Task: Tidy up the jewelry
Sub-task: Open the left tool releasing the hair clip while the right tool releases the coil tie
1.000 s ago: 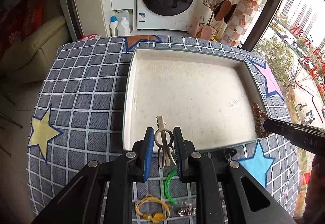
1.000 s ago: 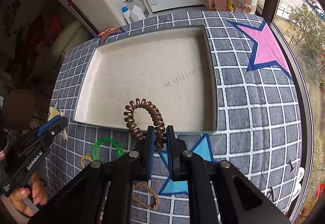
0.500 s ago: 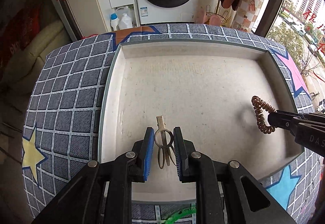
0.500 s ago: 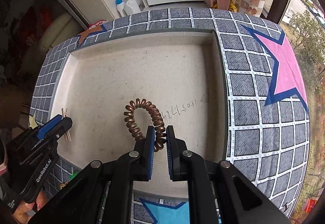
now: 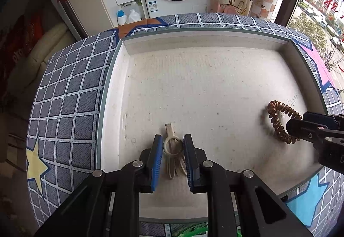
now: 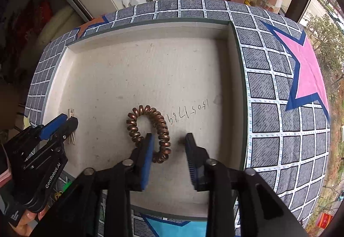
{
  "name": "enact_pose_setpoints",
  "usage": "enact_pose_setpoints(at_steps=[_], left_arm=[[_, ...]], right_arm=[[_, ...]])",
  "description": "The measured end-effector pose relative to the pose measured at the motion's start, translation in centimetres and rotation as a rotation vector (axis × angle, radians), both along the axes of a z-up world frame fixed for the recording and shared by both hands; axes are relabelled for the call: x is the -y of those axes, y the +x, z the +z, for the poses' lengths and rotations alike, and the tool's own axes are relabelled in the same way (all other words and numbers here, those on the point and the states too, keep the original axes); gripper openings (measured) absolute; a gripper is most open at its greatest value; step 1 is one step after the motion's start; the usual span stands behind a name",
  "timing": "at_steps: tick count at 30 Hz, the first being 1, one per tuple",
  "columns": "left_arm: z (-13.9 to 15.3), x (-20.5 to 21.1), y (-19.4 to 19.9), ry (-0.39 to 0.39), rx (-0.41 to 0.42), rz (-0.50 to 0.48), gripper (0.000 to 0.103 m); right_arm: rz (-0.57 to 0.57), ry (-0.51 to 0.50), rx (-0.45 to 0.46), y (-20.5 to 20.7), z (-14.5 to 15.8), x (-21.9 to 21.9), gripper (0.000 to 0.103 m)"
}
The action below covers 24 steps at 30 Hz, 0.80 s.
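Your right gripper (image 6: 168, 140) has its jaws apart, and the copper spiral hair tie (image 6: 150, 127) lies on the tray (image 6: 150, 28) floor against the left jaw, while your left gripper (image 5: 172, 146) jaws stand just apart around the cream hair clip (image 5: 173, 151), its long axis along them.

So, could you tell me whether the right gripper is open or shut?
Open: the right gripper has its jaws spread wide, the coil hair tie lying loose in the tray.
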<state>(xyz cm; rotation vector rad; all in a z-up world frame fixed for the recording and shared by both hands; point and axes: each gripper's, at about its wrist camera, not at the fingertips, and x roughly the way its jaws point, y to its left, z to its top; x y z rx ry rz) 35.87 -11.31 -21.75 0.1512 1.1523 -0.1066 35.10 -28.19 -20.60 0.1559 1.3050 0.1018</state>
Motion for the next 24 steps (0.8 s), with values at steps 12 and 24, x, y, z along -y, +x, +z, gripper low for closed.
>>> enact_pose_setpoints(at_steps=[12,24], left_arm=[[2.6,0.1,-0.7,-0.004,0.081,0.006,0.103],[5.2,0.4,-2.4,-0.004,0.067,-0.020,0.103]], right_arm=[[-0.043,0.066,0.063,-0.2,3.1,0.8,0.050],[-0.077,0.115,0.076,-2.5,4.6,1.1,0.070]])
